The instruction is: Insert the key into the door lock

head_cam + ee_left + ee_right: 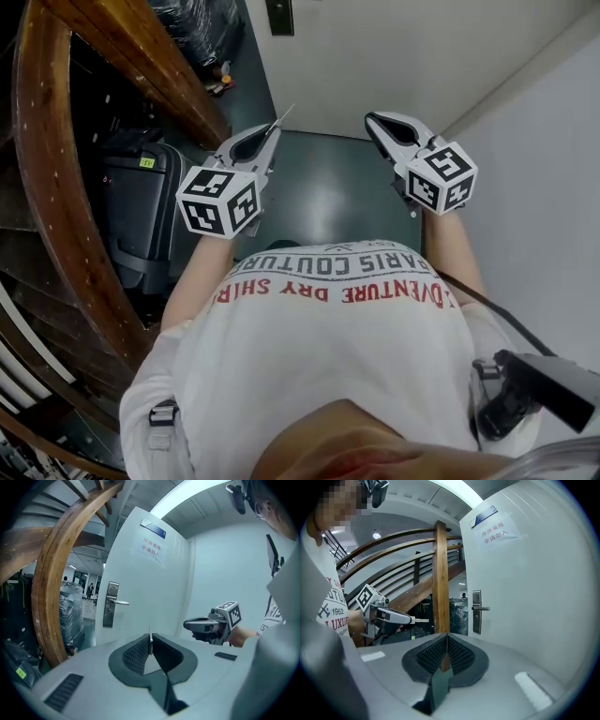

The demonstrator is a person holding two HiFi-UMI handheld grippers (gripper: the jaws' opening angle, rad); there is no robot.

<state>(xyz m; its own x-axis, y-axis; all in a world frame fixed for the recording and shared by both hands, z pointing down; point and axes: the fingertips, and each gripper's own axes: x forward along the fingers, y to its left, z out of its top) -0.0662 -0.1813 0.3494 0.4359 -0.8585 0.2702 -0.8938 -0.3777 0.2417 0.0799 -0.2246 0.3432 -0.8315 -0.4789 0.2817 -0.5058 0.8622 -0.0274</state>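
Left gripper: jaws gripped your key.
Right gripper: clenched, empty.
Tip: you needed it square to the door lock.

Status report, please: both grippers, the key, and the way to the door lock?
Left gripper shut on key, blade forward. Right gripper shut, empty. Door lock ahead, not yet reached. Wooden rail to its left, off the path.

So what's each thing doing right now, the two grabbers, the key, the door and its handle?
left gripper: shut on the key.
key: held, its blade poking out ahead, not at the door yet.
right gripper: shut, nothing in it.
door handle: level, not pressed.
door: can't tell whether it is shut or ajar.
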